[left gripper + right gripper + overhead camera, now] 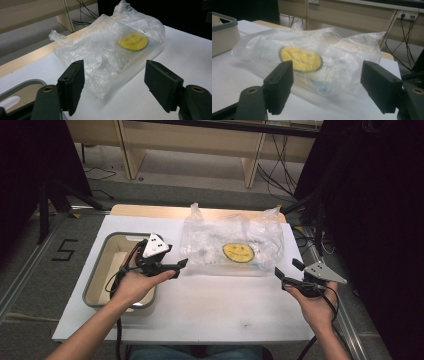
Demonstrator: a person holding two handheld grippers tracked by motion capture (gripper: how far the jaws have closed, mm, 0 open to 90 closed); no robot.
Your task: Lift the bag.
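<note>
High view: crumpled clear plastic bag (232, 247) with yellow smiley print, mid-table; grey-rimmed beige tray (100, 265) left of bag, contents hidden. Left gripper (181, 268) and right gripper (288, 271) flank bag, both spread wide, holding nothing.

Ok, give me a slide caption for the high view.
Left gripper and right gripper, both open, flank a clear smiley-face plastic bag beside a tray.

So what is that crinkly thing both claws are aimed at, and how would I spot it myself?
Start at the white table. Toward its far edge, right of the grey-rimmed tub, lies a clear plastic bag, with the left gripper and right gripper open at either end. Its crumpled see-through film and yellow smiley face set it apart.
</note>
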